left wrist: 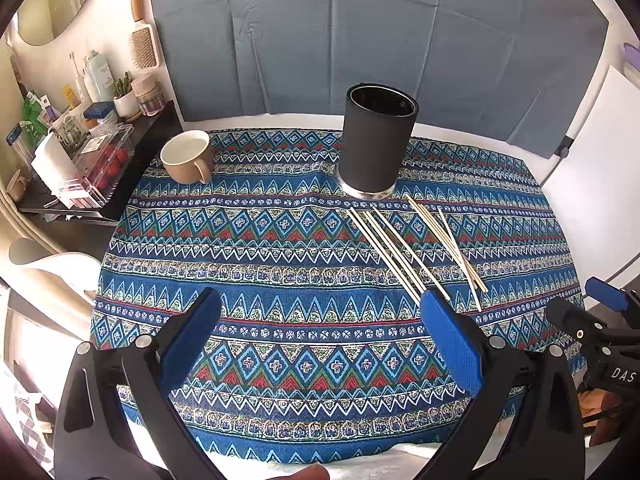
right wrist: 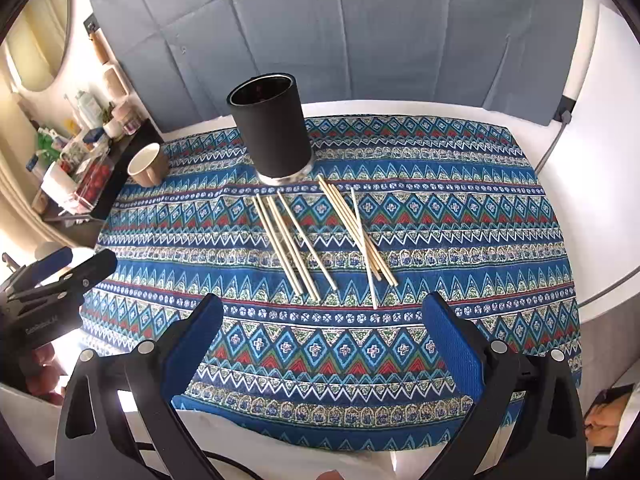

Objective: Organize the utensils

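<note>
Several thin wooden sticks (left wrist: 400,250) lie loose on the patterned blue cloth (left wrist: 280,280), just in front of an upright black cylinder holder (left wrist: 376,136) that looks empty. In the right wrist view the sticks (right wrist: 320,236) lie in two bunches in front of the holder (right wrist: 272,128). My left gripper (left wrist: 320,312) is open and empty above the cloth, its right fingertip near the sticks' near ends. My right gripper (right wrist: 322,312) is open and empty, just short of the sticks. Each gripper shows at the edge of the other's view.
A tan mug (left wrist: 188,156) stands on the cloth at the far left. A dark side shelf (left wrist: 80,152) crowded with toiletries and a clear box is left of the table. A grey-blue backdrop (left wrist: 360,32) hangs behind. White table rim (right wrist: 568,208) at right.
</note>
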The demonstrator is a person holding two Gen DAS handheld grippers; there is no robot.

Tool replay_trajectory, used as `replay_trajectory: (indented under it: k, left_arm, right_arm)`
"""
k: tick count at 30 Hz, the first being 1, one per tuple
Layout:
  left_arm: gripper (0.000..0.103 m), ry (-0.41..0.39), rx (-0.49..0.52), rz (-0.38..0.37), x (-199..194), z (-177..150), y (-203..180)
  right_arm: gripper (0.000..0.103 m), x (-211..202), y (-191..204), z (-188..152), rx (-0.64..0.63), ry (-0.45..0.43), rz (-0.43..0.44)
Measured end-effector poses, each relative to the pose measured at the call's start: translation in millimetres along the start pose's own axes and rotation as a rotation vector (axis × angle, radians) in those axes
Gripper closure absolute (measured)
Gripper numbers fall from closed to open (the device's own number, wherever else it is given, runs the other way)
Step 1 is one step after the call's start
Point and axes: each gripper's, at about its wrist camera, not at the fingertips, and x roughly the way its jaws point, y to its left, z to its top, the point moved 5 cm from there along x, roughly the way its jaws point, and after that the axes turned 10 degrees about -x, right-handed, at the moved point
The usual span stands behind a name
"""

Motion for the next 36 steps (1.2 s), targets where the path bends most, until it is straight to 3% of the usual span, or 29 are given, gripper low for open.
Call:
replay_trajectory:
  k: [18, 26, 36]
  left_arm:
    - [0.006, 0.045, 0.054, -0.016, 12, 4, -20]
    - [0.006, 0.093, 0.051, -0.046, 22, 7, -28]
    - [0.006, 0.152, 0.069, -0.028, 47, 13, -43]
  right_arm:
    - [0.008, 16, -9, 5, 0.025, 0.023, 0.042]
    - [0.008, 58, -41, -5, 0.105, 0.099, 0.051]
    - [0.009, 105, -75, -17, 0.158, 0.179, 0.073]
